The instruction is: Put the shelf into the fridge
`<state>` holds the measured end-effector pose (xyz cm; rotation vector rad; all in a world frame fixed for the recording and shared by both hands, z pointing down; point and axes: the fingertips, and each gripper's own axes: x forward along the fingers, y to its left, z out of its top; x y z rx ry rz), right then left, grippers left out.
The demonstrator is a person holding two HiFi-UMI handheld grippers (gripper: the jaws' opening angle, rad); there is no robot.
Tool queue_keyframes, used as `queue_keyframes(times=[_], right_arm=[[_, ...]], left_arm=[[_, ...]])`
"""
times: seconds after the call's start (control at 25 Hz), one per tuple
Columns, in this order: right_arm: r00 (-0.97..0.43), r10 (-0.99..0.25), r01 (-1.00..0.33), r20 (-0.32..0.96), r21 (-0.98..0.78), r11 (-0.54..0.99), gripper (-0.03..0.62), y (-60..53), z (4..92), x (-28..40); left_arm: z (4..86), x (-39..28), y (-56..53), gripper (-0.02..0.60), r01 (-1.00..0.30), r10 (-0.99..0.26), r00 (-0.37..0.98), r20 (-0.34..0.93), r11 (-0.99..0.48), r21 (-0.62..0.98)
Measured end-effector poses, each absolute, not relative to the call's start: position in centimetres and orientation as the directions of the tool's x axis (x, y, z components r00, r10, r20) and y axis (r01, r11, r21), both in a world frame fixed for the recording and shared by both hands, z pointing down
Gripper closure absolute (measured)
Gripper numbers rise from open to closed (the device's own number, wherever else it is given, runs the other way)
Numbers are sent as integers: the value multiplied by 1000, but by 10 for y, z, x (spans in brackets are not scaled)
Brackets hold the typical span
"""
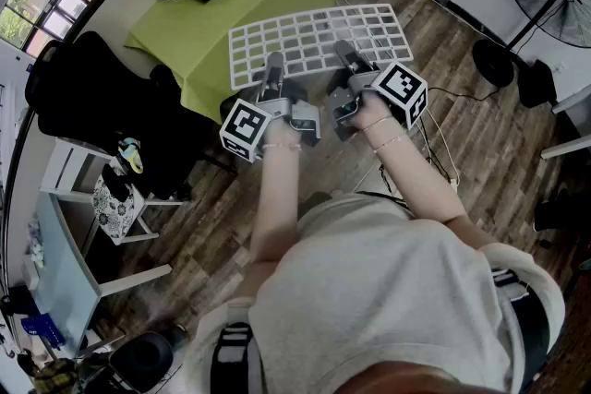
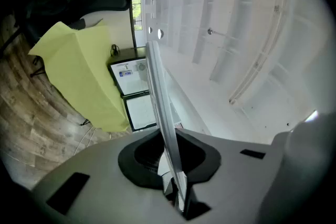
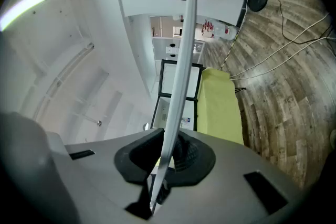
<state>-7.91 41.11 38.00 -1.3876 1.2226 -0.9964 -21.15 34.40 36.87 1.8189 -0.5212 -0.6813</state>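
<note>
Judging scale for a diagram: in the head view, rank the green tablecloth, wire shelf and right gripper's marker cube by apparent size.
1-2. green tablecloth and wire shelf: too close to rank; the shelf, nearer the camera, covers part of the cloth.
3. right gripper's marker cube.
</note>
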Motion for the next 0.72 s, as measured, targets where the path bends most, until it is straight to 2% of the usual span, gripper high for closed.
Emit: queue_keyframes(times=[0.72], right_arm=[[168, -986, -186, -4, -982, -27, 554, 400, 387, -76]], left_arm=[[380, -208, 331, 537, -11, -629, 751, -203, -319, 948]])
